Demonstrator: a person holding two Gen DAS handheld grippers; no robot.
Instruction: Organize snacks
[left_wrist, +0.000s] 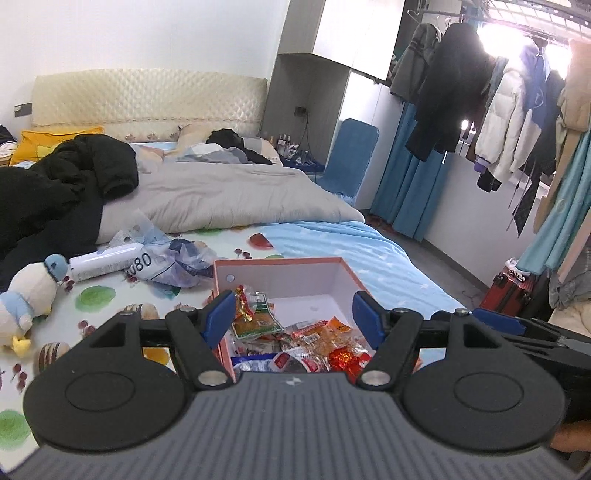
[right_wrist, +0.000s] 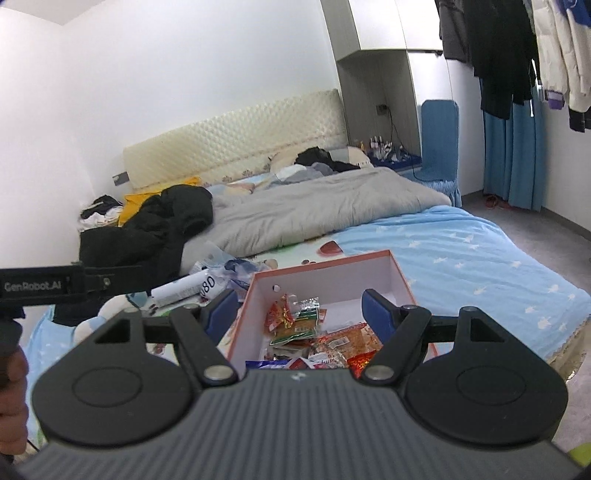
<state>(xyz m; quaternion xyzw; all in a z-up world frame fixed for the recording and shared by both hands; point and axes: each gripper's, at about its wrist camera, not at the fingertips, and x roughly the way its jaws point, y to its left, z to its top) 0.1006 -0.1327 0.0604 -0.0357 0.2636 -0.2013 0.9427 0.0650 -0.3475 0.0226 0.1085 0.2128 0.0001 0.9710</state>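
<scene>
Both views: your left gripper (left_wrist: 293, 314) and right gripper (right_wrist: 299, 314) hover wide open and empty above the snacks (left_wrist: 295, 336) heaped lower centre in the box (left_wrist: 277, 263). Reaching together risks collision or tipping its wall.

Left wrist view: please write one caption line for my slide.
Open left tool hovering over a pink-rimmed box of mixed snack packets on a bed.

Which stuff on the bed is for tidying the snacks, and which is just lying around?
For the job:
- box, open on the bed
- snack packets piled inside it
- left gripper and right gripper, both open and empty

Just lying around:
- plush toy
- white bottle
- crumpled plastic bag
- black jacket
- grey quilt
</scene>
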